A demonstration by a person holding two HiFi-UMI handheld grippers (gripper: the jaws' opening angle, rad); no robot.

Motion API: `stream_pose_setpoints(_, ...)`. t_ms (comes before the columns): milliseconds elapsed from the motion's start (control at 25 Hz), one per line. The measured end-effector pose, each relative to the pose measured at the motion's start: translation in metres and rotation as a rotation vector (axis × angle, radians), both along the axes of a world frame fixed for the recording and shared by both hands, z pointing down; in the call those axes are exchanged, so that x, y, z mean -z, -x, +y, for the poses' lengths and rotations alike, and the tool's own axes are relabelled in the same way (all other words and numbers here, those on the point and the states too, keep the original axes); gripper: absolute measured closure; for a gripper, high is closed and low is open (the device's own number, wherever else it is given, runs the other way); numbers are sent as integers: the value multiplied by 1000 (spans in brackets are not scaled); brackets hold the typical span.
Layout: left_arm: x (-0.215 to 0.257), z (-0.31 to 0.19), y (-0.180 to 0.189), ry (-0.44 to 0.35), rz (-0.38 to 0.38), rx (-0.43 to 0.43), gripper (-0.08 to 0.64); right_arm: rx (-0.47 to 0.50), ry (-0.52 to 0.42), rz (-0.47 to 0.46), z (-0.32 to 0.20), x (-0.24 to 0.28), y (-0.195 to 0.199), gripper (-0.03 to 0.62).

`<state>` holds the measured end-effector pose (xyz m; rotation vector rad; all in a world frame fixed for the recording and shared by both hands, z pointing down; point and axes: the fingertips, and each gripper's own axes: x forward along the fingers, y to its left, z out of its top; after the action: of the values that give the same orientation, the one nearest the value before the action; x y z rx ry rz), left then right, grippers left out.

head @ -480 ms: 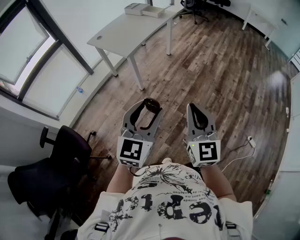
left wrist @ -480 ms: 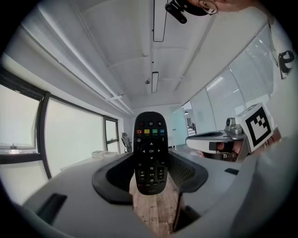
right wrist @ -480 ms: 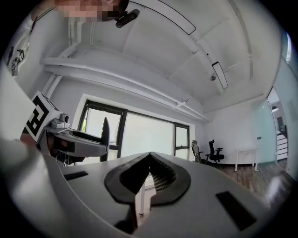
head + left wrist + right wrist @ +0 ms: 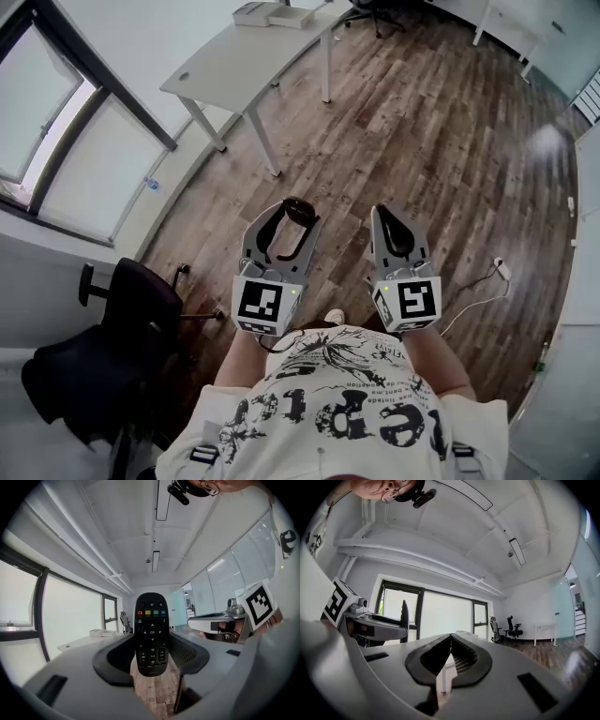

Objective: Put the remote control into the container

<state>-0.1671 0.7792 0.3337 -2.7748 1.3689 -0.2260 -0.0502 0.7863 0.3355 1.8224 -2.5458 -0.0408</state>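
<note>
Left gripper (image 4: 151, 648) pinched remote control (image 4: 151, 620) across lower half, buttons facing its camera, upright and out front at waist height. Likely carry posture, grip kept firm for walking. Right gripper (image 4: 450, 638) pressed together, empty, level alongside as idle spare. Container not made out in any view. Desk (image 4: 234, 70) with white boxes (image 4: 272, 13) well ahead across wood floor (image 4: 422, 141). Judged: transport step, drop-off not yet done.

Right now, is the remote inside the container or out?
Out: the remote control sits clamped in the left gripper; no container shows.
</note>
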Motion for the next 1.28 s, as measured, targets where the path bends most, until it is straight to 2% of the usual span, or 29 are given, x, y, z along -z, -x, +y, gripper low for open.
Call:
stream_pose_setpoints(320, -5, -24, -25, 9, 20, -18, 325, -1, 78, -38, -21, -24, -25, 588)
stream_pose_setpoints(560, -14, -65, -49, 36, 33, 23, 326, 56, 88, -47, -68, -33, -50, 588)
stream_pose_setpoints(680, -11, -96, -69, 28, 30, 57, 326, 123, 85, -48, -102, -30, -66, 588)
stream_pose_setpoints(840, -1, -141, -100, 17, 39, 99, 325, 173, 65, -58, -154, -19, -100, 588)
stream_pose_setpoints(1000, 4, -185, -136, 3, 16, 136, 325, 188, 63, -77, -206, -16, -144, 588)
stream_pose_setpoints(1280, 7, -248, -197, -21, 45, 175, 326, 233, 82, -80, -275, -24, -201, 588)
